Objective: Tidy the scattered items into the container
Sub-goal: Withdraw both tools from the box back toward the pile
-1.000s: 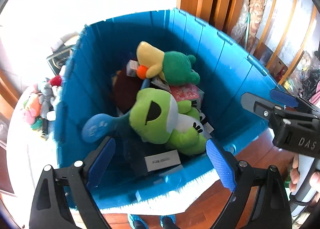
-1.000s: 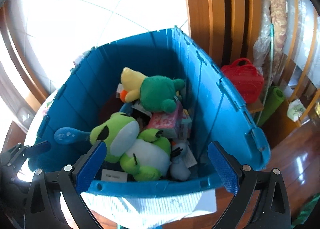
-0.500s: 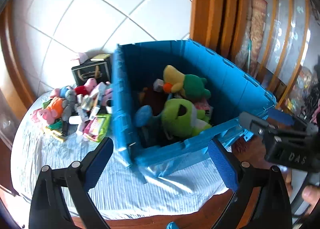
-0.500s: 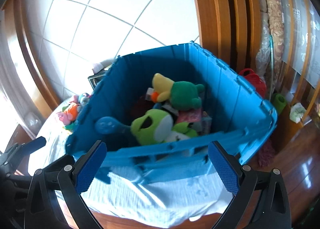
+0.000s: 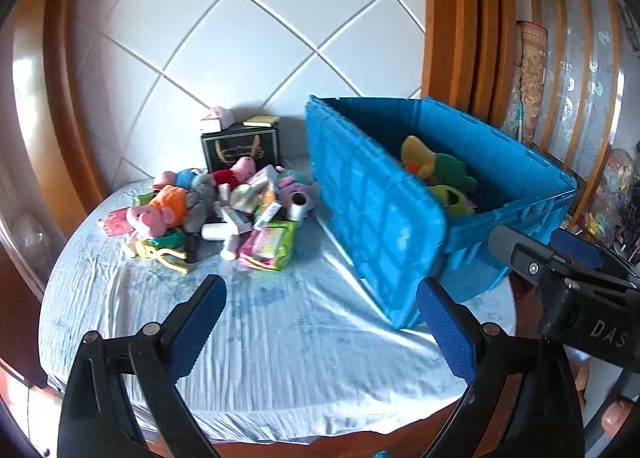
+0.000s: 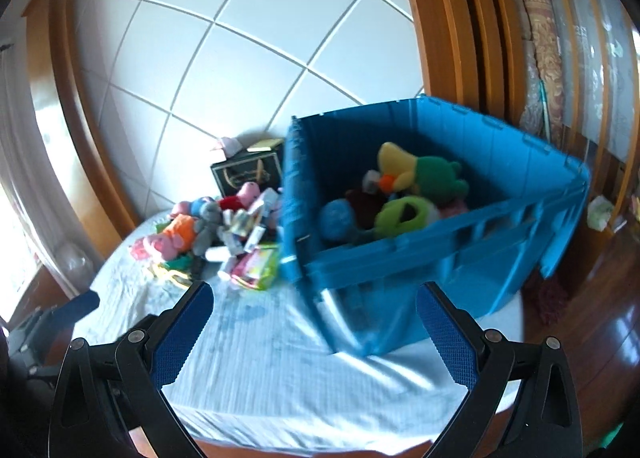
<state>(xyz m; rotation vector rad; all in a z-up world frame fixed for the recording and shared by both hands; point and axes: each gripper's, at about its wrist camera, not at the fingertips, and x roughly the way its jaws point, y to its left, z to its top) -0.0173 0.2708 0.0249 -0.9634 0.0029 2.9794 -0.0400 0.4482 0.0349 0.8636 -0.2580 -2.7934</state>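
Blue-padded and spread wide with nothing between the jaws, the left gripper [image 5: 320, 322] hangs over bare sheet, well short of anything to pick; the right gripper [image 6: 316, 330] is likewise wide apart and empty, with the crate's near corner just ahead of it. Beyond them, the scattered items [image 5: 212, 210] lie in one heap on the pale bedsheet [image 5: 280, 338], pressed up against the left wall of the blue container [image 5: 376, 214], which already holds a green frog plush [image 6: 404, 214] and a green-and-yellow plush [image 6: 424, 174]. The heap is the trouble, I judge: soft toys, small white tubes [image 5: 218, 232] and a slick green packet [image 5: 268, 242] overlap, so a closing pinch could catch two things or squeeze a tube out sideways to roll across the sheet. The items nearest the crate leave little room for a finger beside its wall, and a nudge there might shift the crate on the loose, wrinkled cloth. Both grippers converging on one pile could also knock together.
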